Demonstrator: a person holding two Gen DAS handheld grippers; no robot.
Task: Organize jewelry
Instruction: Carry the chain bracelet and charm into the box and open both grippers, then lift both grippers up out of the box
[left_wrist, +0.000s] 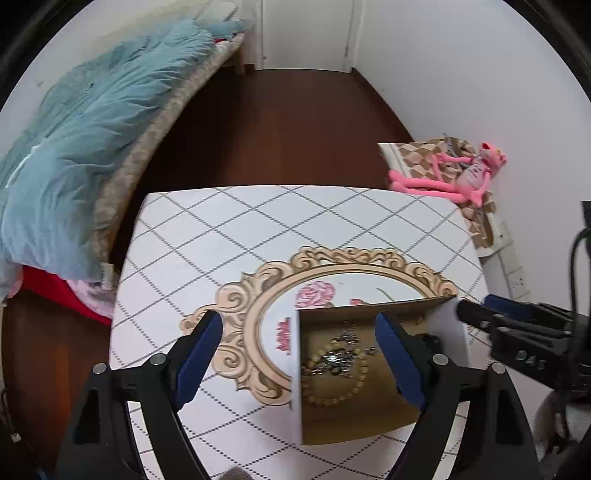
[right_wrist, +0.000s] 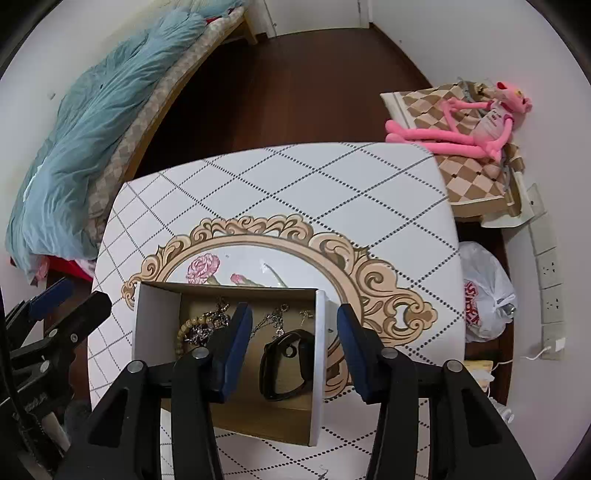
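The left gripper (left_wrist: 298, 354) stands with its blue-padded jaws spread wide and pinching nothing; they straddle the left wall of the open white cardboard box with a brown inside (left_wrist: 295, 369), without pressing on it. The right gripper (right_wrist: 293, 352) has its jaws parted as well, one finger hanging over the box interior and the other outside its right wall (right_wrist: 320, 354), so that the wall lies between them; the pads do not appear to touch it, and nothing is gripped.

Inside the box lies the jewelry: a bracelet of pale wooden beads (right_wrist: 183, 332) tangled with a dark metallic chain piece (right_wrist: 207, 325) toward the left, a thin silver chain necklace (right_wrist: 275, 321) in the middle, a small metal earring or charm (right_wrist: 306, 314) near the far wall, and a black band shaped like a watch strap (right_wrist: 284, 363) on the right. The box rests on a white table with a grey diamond grid and a printed beige ornate oval frame (right_wrist: 258, 184).

As a judgement, the pieces are gathered in the box but lie in a loose heap, partly tangled; separating and arranging them seems left to do. Beyond the table are a bed with a blue quilt (right_wrist: 92, 129) and a pink plush toy (right_wrist: 476, 125).
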